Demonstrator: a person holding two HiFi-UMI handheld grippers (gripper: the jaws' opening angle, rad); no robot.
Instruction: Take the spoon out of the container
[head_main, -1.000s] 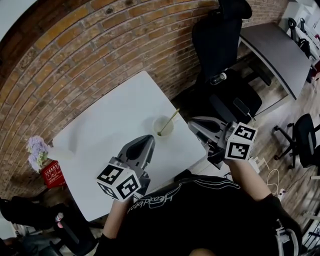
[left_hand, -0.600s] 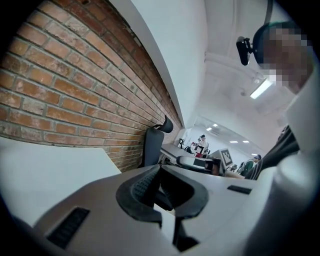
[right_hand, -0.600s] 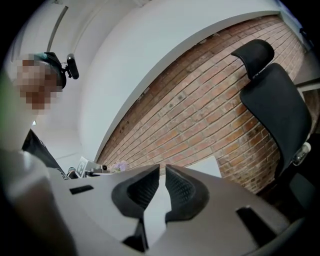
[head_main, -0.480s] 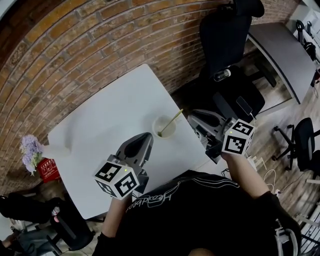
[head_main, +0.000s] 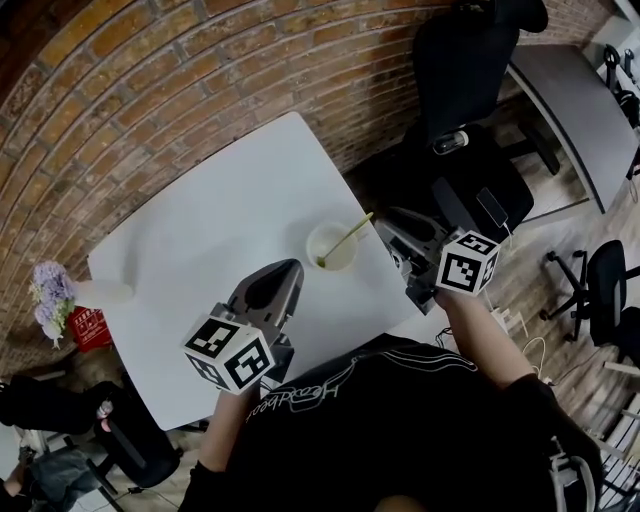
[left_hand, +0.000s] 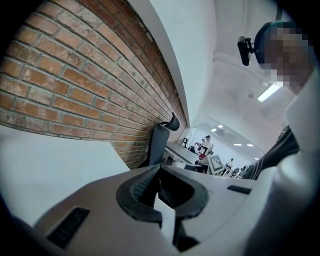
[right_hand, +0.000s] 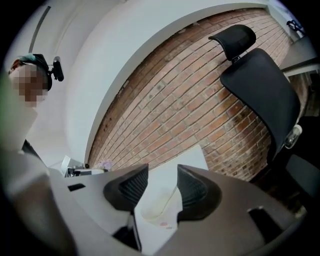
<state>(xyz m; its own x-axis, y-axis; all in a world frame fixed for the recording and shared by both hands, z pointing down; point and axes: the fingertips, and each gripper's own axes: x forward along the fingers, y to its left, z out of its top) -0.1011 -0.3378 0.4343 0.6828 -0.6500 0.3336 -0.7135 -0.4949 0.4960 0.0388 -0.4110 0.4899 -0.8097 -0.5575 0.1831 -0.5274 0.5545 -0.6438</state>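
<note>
Head view: one cup (head_main: 330, 246) sits on the white table (head_main: 200, 240) right of centre, and one spoon (head_main: 346, 238) stands in it, its long axis slanting from lower left in the cup to upper right, so the handle leans over the rim towards the right gripper (head_main: 392, 232). That gripper is just beside the handle end; the left gripper (head_main: 288, 268) sits lower left of the cup, a bit further off. Two grippers, then, and the right looks the likelier one to reach in. Left gripper view: jaws drawn together, nothing in them, only brick wall and table ahead. Right gripper view: jaws opening, gap bare, and the cup (right_hand: 156, 205) shows through it at lower centre, ahead.
</note>
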